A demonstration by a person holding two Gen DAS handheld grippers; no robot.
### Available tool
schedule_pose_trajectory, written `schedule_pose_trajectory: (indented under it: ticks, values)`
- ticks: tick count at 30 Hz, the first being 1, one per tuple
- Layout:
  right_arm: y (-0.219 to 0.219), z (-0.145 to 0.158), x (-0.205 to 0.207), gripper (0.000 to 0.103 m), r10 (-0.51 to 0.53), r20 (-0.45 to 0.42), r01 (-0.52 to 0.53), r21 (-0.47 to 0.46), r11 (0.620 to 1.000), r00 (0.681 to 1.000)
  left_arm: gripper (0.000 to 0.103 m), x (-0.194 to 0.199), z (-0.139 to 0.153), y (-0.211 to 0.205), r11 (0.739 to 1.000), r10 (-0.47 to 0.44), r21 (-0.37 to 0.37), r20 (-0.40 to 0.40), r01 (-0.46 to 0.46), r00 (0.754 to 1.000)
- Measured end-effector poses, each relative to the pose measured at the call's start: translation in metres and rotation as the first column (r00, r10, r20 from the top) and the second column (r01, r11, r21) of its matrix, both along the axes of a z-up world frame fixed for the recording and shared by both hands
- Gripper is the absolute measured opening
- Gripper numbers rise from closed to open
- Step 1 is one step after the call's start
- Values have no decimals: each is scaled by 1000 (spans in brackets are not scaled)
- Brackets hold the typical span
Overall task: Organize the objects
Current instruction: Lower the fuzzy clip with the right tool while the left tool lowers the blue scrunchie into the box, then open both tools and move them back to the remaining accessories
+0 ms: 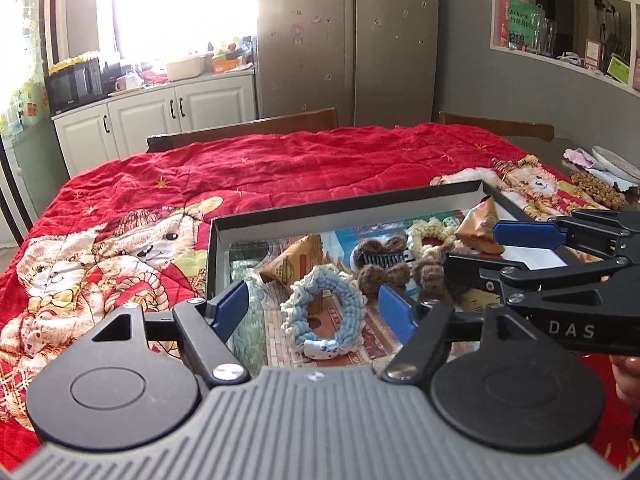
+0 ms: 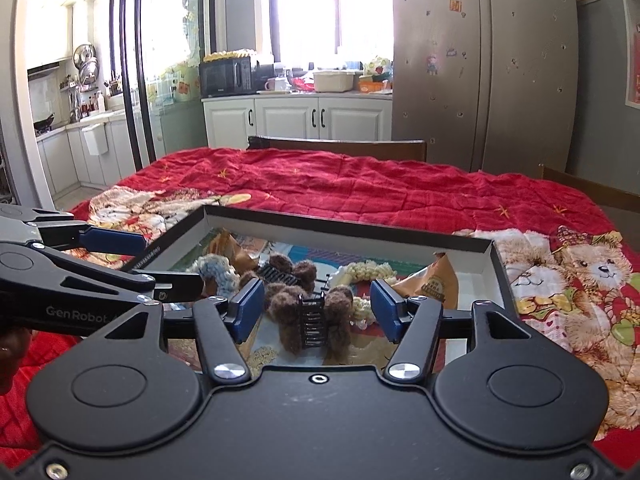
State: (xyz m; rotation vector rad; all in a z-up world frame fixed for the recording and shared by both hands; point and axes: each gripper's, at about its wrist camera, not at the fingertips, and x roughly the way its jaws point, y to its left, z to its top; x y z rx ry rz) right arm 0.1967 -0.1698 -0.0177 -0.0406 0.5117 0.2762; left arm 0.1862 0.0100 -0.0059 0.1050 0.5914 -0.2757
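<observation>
Left wrist view showed my left gripper (image 1: 314, 306) released, its blue pads spread wide with nothing pressed between them; the blue and white crocheted scrunchie (image 1: 324, 312) lay flat in the box (image 1: 344, 204) just beyond and between my fingertips. Right wrist view showed my right gripper (image 2: 318, 310) likewise released, the pads standing clear on either side of a brown fuzzy hair clip (image 2: 312, 316) that rested on the box floor ahead of them.

I judged the tidying mostly done: every small thing I could see already sat inside the box. Past my right fingers lay a second brown clip (image 2: 286, 270), then a cream scrunchie (image 2: 366, 272), and further out to the right a crinkled orange snack packet (image 2: 430, 286). A brown beaded mat (image 1: 598, 190) off beyond the box's far corner remained outside, though I could not tell whether it belonged to the job.

The box was shallow card, black-rimmed with white inner walls and a glossy printed floor. Scrunchies looked soft and ruffled, the clips woolly around hard black toothed plastic. Under it all spread a quilted red blanket (image 1: 280, 164) with bears.
</observation>
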Motion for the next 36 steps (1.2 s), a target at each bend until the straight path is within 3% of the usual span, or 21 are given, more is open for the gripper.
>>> schedule_pose_trajectory:
  ticks: [16,25,36]
  values:
    - [-18,54,-51,62,2,83,-2,9,1000,997,86,-50,48,13,999,-15,-31,91,18,996]
    - [-31,76,-96,67,3,137,-1,-14,1000,991,86,-81,59,18,1000,-20,-17,120,23,993]
    - [-35,68,-132,68,19,112,-15,-34,999,993,86,-108,48,10,998,-68,11,102,68,992]
